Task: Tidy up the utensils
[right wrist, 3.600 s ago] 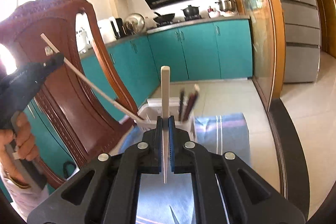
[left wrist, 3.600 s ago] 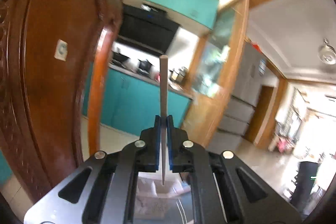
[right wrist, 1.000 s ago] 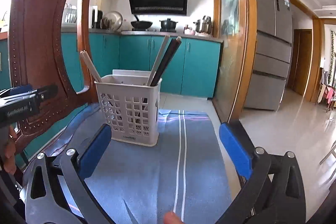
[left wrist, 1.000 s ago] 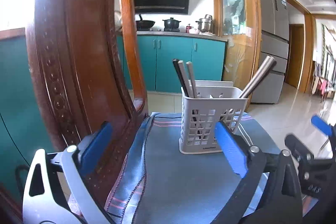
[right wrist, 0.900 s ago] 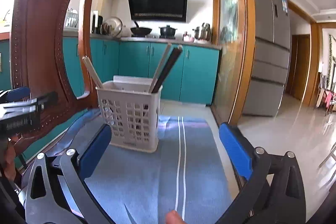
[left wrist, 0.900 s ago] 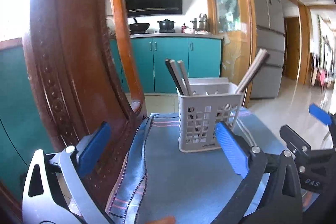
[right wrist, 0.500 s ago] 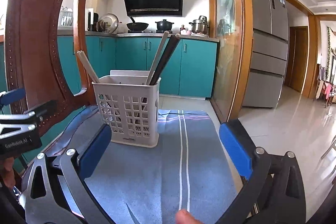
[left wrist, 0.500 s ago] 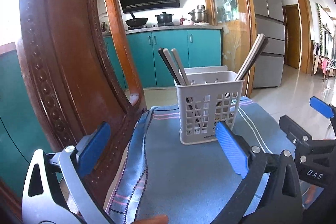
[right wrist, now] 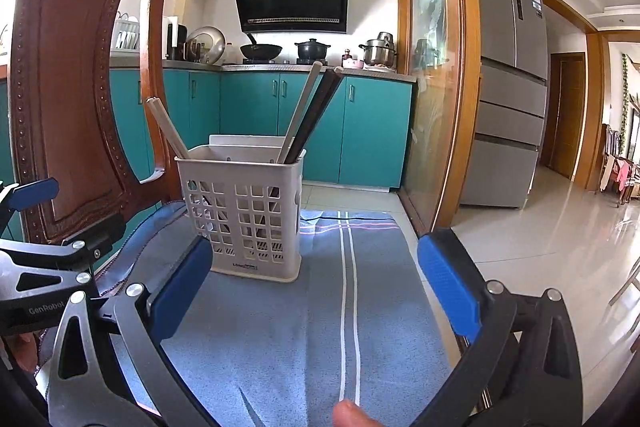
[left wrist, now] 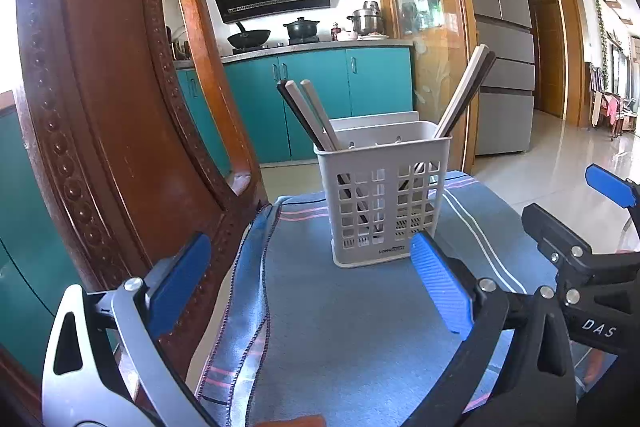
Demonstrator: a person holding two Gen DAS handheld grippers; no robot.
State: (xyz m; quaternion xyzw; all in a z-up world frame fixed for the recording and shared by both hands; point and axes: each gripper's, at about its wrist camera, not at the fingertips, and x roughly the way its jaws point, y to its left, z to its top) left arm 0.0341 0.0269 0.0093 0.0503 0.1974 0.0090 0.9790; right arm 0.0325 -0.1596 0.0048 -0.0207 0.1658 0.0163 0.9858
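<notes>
A white slotted utensil basket (left wrist: 382,195) stands on a blue striped cloth (left wrist: 352,327) and also shows in the right wrist view (right wrist: 244,211). Several chopsticks lean in it, some to the left (left wrist: 310,115) and some to the right (left wrist: 464,93); in the right wrist view one group (right wrist: 310,111) leans right and a pale group (right wrist: 166,127) leans left. My left gripper (left wrist: 310,287) is open and empty in front of the basket. My right gripper (right wrist: 316,287) is open and empty, also in front of it.
A carved wooden chair back (left wrist: 104,107) rises close on the left, also in the right wrist view (right wrist: 76,75). The cloth's right edge (right wrist: 420,279) drops to a tiled floor. Teal kitchen cabinets (right wrist: 280,123) and a fridge (right wrist: 508,99) stand behind.
Both grippers held a chopstick each 3.6 s ago; now both are open and empty, with those chopsticks in the basket. In the last second the views shifted only slightly.
</notes>
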